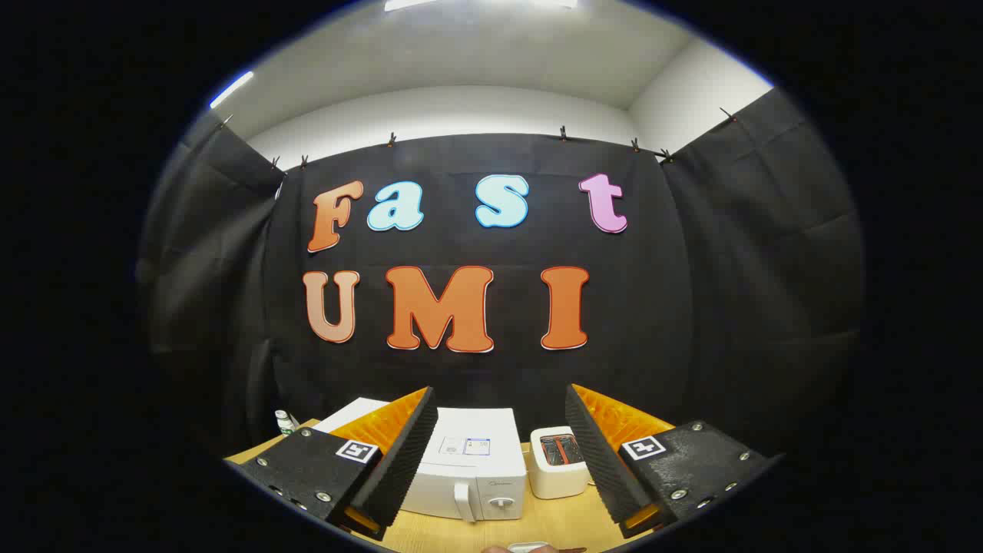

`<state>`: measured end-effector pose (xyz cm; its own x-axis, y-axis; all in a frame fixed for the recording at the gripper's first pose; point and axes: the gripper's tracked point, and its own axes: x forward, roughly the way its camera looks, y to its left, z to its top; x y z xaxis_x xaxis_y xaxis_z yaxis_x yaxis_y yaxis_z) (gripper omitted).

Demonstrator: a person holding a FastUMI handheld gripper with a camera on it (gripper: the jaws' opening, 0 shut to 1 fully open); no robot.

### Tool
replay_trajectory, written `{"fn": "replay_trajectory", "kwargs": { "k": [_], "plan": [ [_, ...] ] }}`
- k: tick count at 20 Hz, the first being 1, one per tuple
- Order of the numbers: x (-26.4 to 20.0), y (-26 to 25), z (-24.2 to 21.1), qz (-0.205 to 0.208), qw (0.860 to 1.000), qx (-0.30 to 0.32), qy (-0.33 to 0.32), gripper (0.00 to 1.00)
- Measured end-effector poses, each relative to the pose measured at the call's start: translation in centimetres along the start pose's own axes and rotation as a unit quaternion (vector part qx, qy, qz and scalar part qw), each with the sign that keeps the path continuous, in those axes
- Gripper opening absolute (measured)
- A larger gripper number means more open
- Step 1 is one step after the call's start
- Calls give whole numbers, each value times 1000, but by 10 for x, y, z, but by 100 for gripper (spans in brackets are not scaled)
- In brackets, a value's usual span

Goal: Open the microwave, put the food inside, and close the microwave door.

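A white microwave stands on the wooden table, just ahead of and below my fingers, its door shut and its handle and dial facing me. My gripper hangs above the table with its two black ribbed fingers wide apart and nothing between them. At the table's near edge, under the fingers, a small part of something white with a dark strip peeks in; I cannot tell what it is.
A white toaster with two dark slots stands right beside the microwave on its right. A small bottle with a green label sits at the table's far left. Black cloth walls close the booth on three sides.
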<state>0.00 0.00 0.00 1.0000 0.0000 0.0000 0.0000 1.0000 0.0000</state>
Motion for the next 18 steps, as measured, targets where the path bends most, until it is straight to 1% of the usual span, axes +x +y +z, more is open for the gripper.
{"fn": "replay_trajectory", "kwargs": {
  "k": [9,16,18],
  "plan": [
    [1,-8,3,-6,1000,-10,-3,99],
    [3,-12,-8,-10,1000,-5,12,99],
    [4,-10,-18,-10,1000,-1,22,99]
  ]
}}
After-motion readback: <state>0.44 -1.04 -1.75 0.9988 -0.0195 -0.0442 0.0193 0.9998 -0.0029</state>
